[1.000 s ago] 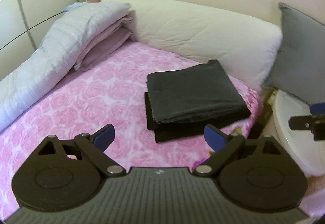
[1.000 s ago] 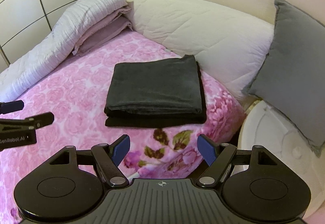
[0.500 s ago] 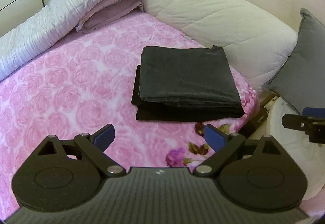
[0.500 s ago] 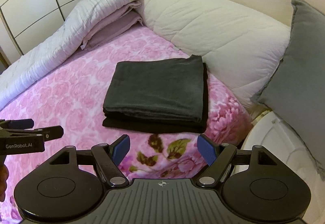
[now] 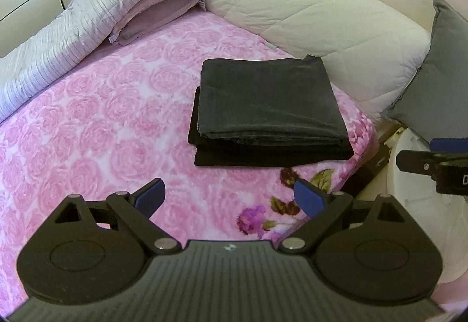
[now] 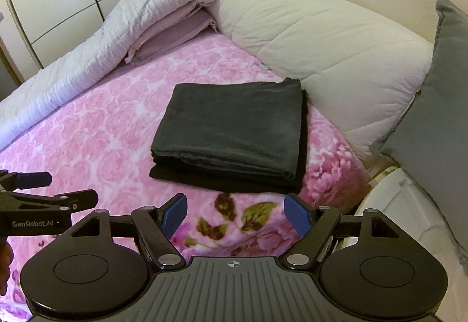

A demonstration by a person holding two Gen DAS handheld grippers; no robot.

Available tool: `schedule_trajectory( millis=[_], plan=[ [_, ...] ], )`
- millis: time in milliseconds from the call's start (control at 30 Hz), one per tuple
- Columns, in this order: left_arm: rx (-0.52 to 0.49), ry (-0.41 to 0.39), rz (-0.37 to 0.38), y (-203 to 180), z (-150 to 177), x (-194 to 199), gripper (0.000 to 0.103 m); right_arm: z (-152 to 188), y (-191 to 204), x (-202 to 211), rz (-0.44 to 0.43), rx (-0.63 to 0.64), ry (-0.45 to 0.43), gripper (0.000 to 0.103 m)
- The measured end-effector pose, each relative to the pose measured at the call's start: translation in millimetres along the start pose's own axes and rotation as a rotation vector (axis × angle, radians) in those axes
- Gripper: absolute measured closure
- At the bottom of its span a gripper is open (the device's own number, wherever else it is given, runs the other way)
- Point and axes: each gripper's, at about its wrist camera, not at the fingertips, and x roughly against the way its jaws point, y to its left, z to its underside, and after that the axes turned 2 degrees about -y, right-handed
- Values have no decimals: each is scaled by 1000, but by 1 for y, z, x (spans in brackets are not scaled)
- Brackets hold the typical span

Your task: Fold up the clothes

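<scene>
A folded dark grey garment [image 5: 269,100] [image 6: 234,123] lies on top of a folded black one [image 5: 263,157] [image 6: 222,178], stacked on the pink rose-patterned bed cover [image 5: 102,123] [image 6: 96,140] near its right edge. My left gripper [image 5: 231,196] stands open above the cover, short of the stack, with nothing between its blue fingertips. Over the cover's front edge my right gripper [image 6: 235,215] is open too and holds nothing. Each gripper shows at the side of the other's view.
A large cream duvet roll [image 5: 316,15] [image 6: 321,41] lies behind the stack. A pale lilac quilt with folded mauve bedding [image 5: 96,9] [image 6: 131,35] runs along the left. A grey cushion [image 5: 438,73] [image 6: 433,129] and a white plastic surface [image 6: 409,211] are on the right.
Both grippers have risen and drawn back a little from the stack, so the views look down on it more. Both stayed open; the stack has not moved.
</scene>
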Motion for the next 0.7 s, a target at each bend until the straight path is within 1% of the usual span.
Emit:
schedule_trajectory(
  millis=[700],
  plan=[
    [-23, 4, 8, -6, -9, -8, 9, -2, 2, -3, 4, 8, 9, 27]
  ],
)
